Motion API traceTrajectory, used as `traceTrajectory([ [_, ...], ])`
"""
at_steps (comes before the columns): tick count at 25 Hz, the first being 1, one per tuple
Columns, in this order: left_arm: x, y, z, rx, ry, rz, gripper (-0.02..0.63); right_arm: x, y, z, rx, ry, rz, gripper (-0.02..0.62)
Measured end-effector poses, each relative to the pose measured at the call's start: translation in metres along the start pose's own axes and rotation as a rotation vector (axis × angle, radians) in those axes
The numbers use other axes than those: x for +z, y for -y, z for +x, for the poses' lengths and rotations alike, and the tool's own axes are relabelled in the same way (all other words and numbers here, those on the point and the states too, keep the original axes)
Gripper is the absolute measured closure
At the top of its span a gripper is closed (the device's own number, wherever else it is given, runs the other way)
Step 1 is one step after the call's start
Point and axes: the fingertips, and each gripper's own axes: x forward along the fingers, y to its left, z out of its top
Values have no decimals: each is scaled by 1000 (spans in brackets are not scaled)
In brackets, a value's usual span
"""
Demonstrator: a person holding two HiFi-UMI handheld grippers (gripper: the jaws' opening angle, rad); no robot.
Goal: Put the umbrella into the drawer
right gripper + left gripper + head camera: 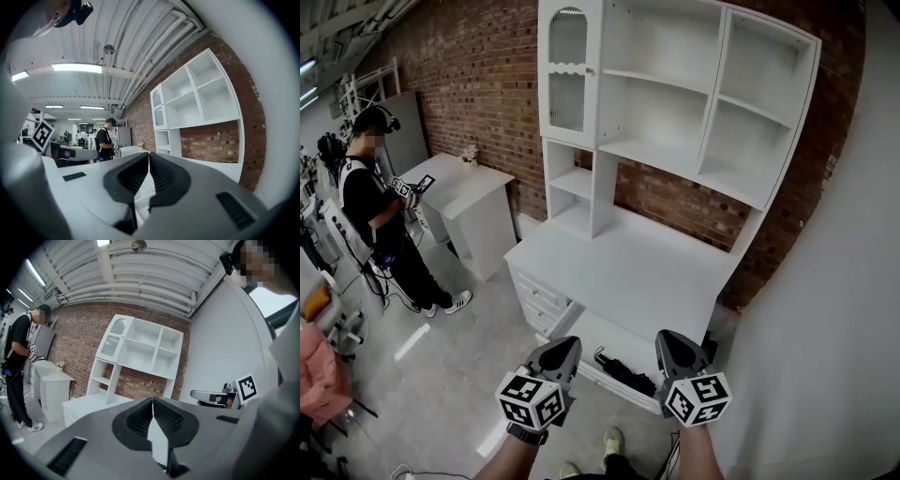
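Now left gripper (pixel 569 345), right gripper (pixel 668 337), both closed empty; one umbrella (pixel 624 369) in one drawer (pixel 612 335).

Umbrella (pixel 624 369) in the open drawer (pixel 602 338) under the desk top (pixel 619 267).

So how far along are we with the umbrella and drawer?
Done: the black folded umbrella lies inside the pulled-out white desk drawer. In hand: nothing; left tongs and right tongs are both shut, empty, clear of the drawer. Left: probably just pushing the drawer shut, if wanted.
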Motion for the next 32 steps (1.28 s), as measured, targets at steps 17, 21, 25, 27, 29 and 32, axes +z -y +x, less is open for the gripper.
traceTrajectory([
  [17, 47, 14, -25, 7, 90, 102, 594, 35, -16, -14, 4, 69, -27, 591],
  [21, 50, 14, -25, 6, 93, 104, 594, 38, -16, -15, 9, 75, -21, 591],
  [25, 52, 14, -26, 9, 93, 106, 594, 40, -19, -13, 17, 77, -23, 591],
  [27, 51, 13, -26, 11, 93, 107, 594, 39, -19, -12, 21, 76, -23, 591],
  [29, 52, 12, -26, 14, 92, 108, 594, 39, -20, -11, 23, 75, -23, 591],
  [32, 52, 13, -25, 15, 89, 110, 594, 40, -19, -11, 24, 74, -23, 591],
])
